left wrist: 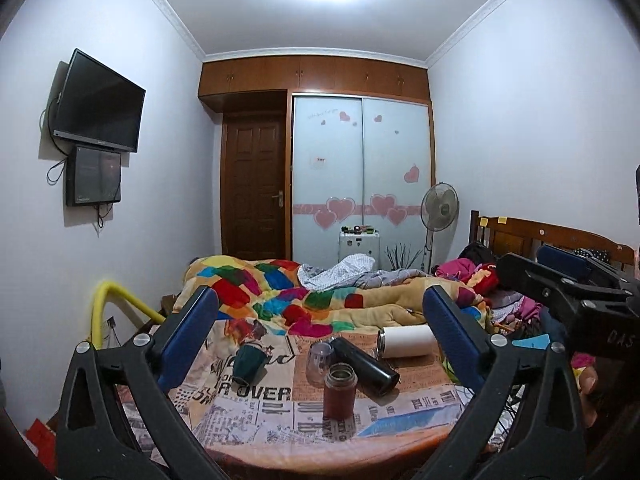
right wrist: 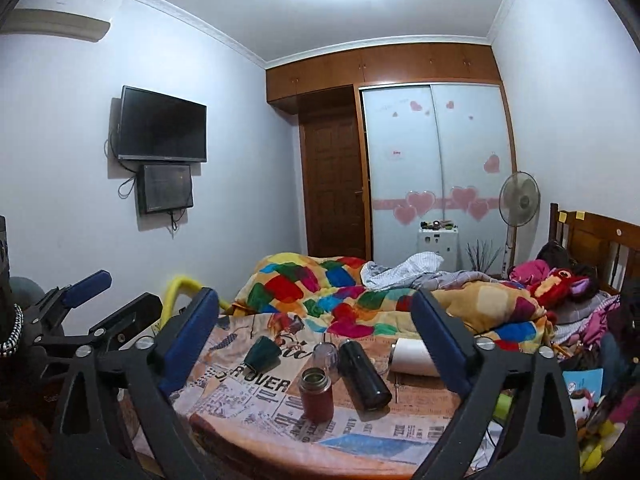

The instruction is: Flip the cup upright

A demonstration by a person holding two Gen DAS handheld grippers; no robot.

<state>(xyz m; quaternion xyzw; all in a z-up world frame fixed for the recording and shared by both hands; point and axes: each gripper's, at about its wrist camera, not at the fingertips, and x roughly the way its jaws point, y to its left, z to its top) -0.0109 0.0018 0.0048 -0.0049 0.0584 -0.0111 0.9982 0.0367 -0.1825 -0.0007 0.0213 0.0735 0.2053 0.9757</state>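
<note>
Wall air conditioner point(right wrist: 60, 20) (right view fuller)

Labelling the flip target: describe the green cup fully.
The green cup is dark green, smooth and matte, tapering to a narrower base. It lies tipped over on the newsprint cloth, base toward the quilt, open rim toward the cameras and resting on the cloth. No handle or lid shows. It sits left of the clear cup, apart from it. Neither gripper touches it; both stand open, short of it.

On the table point(left wrist: 256, 436), the tipped cup point(left wrist: 249, 364) lies left of the upright flask point(left wrist: 340, 391).
</note>
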